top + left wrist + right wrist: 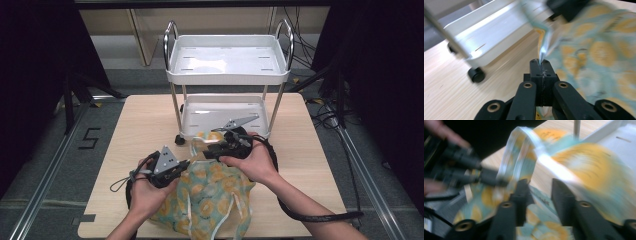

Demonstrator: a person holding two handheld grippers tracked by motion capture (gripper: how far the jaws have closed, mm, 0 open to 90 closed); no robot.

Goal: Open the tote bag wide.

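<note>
A soft cloth bag (212,197) with yellow rounds on a blue-green ground lies crumpled at the near edge of the wooden table (130,130), between the person's two forearms. The left hand (145,195) sits at the bag's left side and holds the left gripper (186,163), which points to the right, toward the top of the bag. In the left gripper view its two black jaws are pressed tight together, and a thin pale edge of the bag (544,48) is pinched right between their tips — the strip rises from there, blurry. The right hand (255,162) is a bit farther back, over the bag's upper right part, and holds the right gripper (209,151), which points left. In the right gripper view its jaws stand apart with a gap between them; cloth lies in and under that gap, but the pads do not squeeze it — the grip is let go. A pale looped handle (517,152) of the bag stands up just past those jaws, and the other gripper comes in at the left, touching it. Behind the bag and the grippers stands a small white cart (227,60) on black wheels, with a low tray (197,122) just beyond the bag and a top tray higher up. Its shiny poles end in curved grips.
</note>
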